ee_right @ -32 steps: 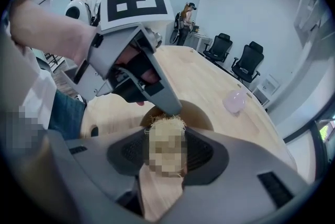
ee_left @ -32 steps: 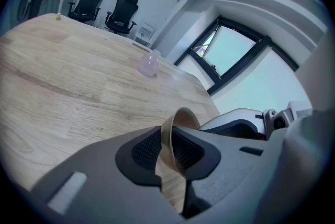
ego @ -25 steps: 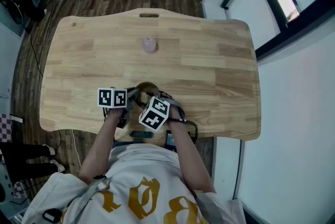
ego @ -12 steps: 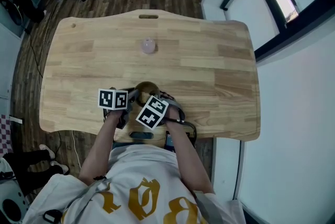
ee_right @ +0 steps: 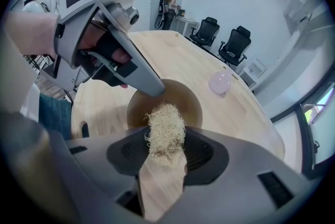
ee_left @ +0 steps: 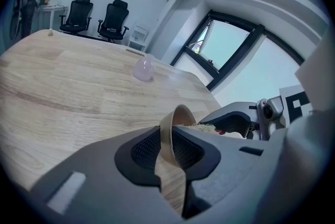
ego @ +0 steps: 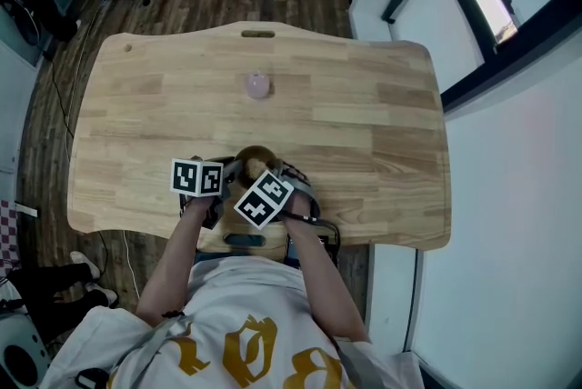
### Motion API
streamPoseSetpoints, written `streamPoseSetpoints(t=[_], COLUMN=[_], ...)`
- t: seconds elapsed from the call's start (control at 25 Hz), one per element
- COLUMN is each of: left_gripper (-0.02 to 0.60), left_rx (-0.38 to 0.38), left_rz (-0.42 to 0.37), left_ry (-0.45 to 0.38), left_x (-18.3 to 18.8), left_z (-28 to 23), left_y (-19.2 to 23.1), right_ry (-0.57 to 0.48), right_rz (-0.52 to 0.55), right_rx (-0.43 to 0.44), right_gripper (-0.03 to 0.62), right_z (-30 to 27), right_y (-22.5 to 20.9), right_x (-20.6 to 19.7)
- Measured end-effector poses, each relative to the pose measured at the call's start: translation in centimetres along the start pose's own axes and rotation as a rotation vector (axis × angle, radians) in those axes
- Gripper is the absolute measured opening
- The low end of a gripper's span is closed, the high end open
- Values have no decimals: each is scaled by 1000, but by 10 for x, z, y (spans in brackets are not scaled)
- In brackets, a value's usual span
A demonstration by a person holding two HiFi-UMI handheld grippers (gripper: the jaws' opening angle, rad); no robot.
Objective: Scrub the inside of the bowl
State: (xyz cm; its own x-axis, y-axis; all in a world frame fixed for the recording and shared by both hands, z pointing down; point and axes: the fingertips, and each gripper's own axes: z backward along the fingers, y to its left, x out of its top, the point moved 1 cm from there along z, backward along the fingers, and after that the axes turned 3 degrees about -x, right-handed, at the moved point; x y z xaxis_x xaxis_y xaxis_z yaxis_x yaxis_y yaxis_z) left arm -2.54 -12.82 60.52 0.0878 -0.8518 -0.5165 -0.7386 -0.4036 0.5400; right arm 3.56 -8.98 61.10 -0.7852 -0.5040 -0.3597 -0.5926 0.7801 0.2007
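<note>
At the near edge of the counter (ego: 364, 105), the bowl (ego: 255, 158) sits right in front of the person, with both tools on it.

Left hand-held gripper (ee_left: 166, 148): pinching the bowl wall at the rim, one pad inside and one outside. It acts as the anchor.

Right hand-held gripper (ee_right: 166, 152): clamped on the scrubber (ee_right: 166, 126), a pale fibrous wad. The wad's free end sticks out past the tips, over the bowl's mouth, close to the inner wall. Actual contact can't be confirmed.

Pink thing (ego: 259, 85): well apart, mid-counter, not involved.

Handling, my read:
- The bowl looks thin-walled, stiff and light, probably wood or similar. It will likely skate or tip under scrub load with only one rim pinch.
- A rim grip on the side opposite the scrub force makes sense. Moderate squeeze only, since the wall is thin.
- I can't tell whether the base sits flat or is lifted.
- The scrubber is soft, springy and nearly weightless, and it squashes in the grip. Hold it at the back third so enough fibre stays proud of the pads, otherwise hard tips scrape the bowl.
- Loose fibres may shed or pull out under sideways drag.
</note>
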Motion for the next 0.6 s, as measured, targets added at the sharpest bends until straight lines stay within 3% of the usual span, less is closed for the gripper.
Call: streamPoseSetpoints(t=[0.28,0.6], left_gripper=[55,55], left_rx=[-6,-8], left_rz=[-7,-9], left_ry=[11,-1], left_x=[-1,0], left_z=[-3,-1], left_y=[-3,-4], right_ry=[0,-53], right_rz=[-32,70], right_rx=[-57,-140], right_gripper=[173,172], right_z=[-3,0], right_y=[-10,-14], right_x=[0,12])
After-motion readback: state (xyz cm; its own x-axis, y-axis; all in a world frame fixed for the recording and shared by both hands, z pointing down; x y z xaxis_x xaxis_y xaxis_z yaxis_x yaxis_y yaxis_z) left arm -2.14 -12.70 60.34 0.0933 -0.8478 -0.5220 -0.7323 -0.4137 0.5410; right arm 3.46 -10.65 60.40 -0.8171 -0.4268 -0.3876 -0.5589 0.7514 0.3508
